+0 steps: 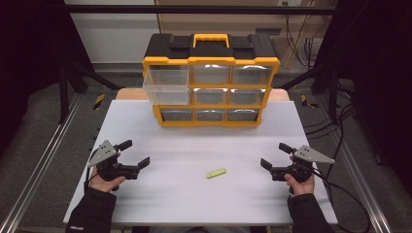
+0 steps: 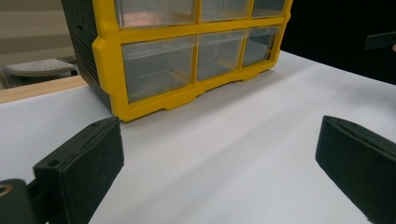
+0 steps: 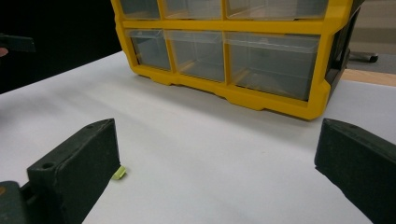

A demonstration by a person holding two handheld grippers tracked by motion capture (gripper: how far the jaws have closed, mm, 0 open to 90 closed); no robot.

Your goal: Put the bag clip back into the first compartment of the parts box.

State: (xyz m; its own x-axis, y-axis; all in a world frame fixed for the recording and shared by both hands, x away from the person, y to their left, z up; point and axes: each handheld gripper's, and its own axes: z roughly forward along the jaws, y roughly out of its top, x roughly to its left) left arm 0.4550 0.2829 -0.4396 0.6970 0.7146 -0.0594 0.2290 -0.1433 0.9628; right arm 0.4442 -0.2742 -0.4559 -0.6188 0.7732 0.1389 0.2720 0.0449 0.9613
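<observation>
Yellow-green stick (image 1: 216,173) lies flat on the white table (image 1: 194,145), nearer my right gripper (image 1: 272,167); top-left drawer (image 1: 167,84) stands pulled out. Both grippers, left (image 1: 132,154) included, are spread and empty. Risk: low profile, jaws could skid it away.

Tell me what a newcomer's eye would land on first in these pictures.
First, the yellow-and-black drawer organizer at the far side of the white table, its top-left clear drawer pulled out. Next, the small lime-green piece lying alone on the near part of the table, right of centre. The left hand-held gripper and right hand-held gripper flank it, jaws open and holding nothing.
</observation>
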